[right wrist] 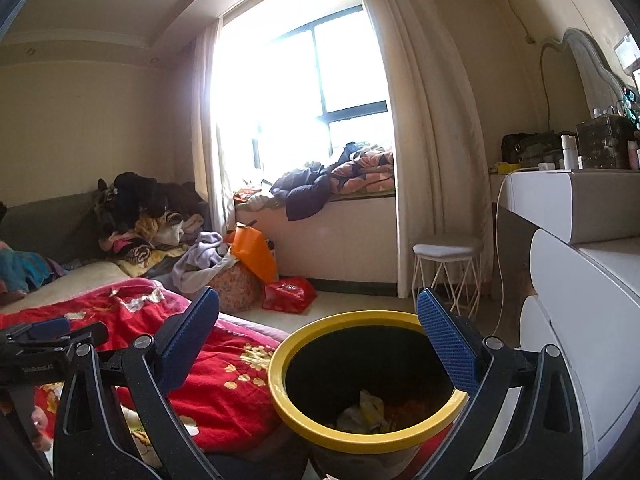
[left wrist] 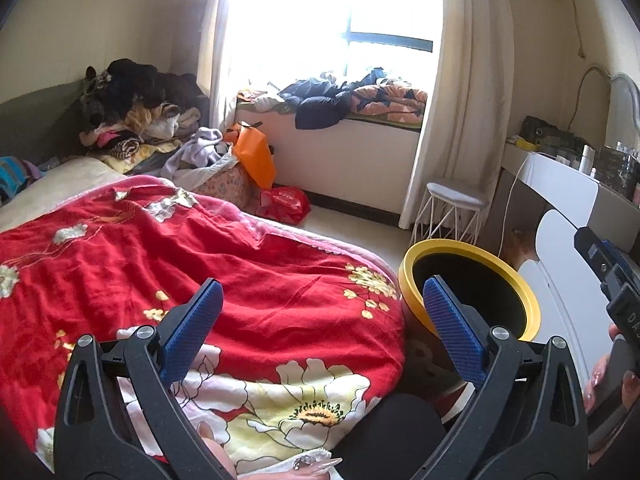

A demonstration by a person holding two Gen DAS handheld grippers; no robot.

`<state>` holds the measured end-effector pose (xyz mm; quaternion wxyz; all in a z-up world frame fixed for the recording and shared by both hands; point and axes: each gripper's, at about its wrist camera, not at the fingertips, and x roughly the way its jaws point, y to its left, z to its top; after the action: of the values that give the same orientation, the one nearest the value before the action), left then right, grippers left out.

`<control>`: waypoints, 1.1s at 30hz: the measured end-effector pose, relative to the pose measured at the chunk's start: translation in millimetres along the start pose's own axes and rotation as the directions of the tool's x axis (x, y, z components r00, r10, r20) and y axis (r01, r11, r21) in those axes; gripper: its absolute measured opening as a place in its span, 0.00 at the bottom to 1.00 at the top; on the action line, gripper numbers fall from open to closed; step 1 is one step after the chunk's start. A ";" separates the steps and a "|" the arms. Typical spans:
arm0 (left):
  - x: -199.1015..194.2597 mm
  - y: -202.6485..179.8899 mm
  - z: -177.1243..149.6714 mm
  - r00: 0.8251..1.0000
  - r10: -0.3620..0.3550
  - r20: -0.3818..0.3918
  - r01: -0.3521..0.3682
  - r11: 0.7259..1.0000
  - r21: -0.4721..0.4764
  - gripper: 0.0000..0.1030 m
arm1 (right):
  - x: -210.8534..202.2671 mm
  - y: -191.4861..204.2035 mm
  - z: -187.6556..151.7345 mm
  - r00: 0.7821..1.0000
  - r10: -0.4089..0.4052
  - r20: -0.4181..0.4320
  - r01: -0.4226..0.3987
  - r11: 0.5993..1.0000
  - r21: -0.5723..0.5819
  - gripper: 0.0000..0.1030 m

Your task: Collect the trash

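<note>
A round bin with a yellow rim (right wrist: 288,412) stands on the floor between the bed and the white dresser. Crumpled pale trash (right wrist: 366,412) lies at its bottom. My right gripper (right wrist: 320,308) is open and empty, held above the bin's mouth. My left gripper (left wrist: 322,292) is open and empty over the red flowered quilt (left wrist: 200,256), with the bin (left wrist: 412,288) just to its right. The right gripper's body (left wrist: 612,276) shows at the right edge of the left wrist view. The left gripper (right wrist: 48,332) shows at the left edge of the right wrist view.
The bed carries the quilt (right wrist: 224,380) and a heap of clothes (left wrist: 136,112) at its far end. An orange bag (left wrist: 256,156) and a red bag (left wrist: 284,200) sit by the window seat. A white wire stool (left wrist: 452,212) and white dresser (right wrist: 592,320) stand at the right.
</note>
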<state>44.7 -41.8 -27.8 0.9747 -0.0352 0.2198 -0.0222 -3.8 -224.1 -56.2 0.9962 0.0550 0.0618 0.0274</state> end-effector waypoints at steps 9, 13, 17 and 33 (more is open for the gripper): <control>0.2 0.0 -0.4 1.000 -0.009 -0.003 0.009 1.000 -0.004 0.90 | 4.2 -1.2 -3.3 1.000 0.007 -0.014 -0.007 1.000 0.008 0.94; -1.1 -0.4 -1.1 1.000 -0.013 -0.002 0.013 1.000 -0.002 0.90 | 5.7 -1.9 -3.5 1.000 0.005 -0.015 -0.005 1.000 0.014 0.94; -1.4 -1.2 -1.3 1.000 -0.014 -0.005 0.014 1.000 -0.002 0.90 | 4.5 -2.3 -5.7 1.000 0.000 -0.011 0.000 1.000 0.019 0.94; -2.3 -1.7 -1.2 1.000 -0.014 -0.005 0.014 1.000 -0.001 0.90 | 3.2 -3.5 -7.5 1.000 -0.004 -0.005 0.004 1.000 0.024 0.94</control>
<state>42.0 -43.4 -27.8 0.9739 -0.0371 0.2220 -0.0289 -1.3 -226.7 -64.3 0.9954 0.0666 0.0647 0.0249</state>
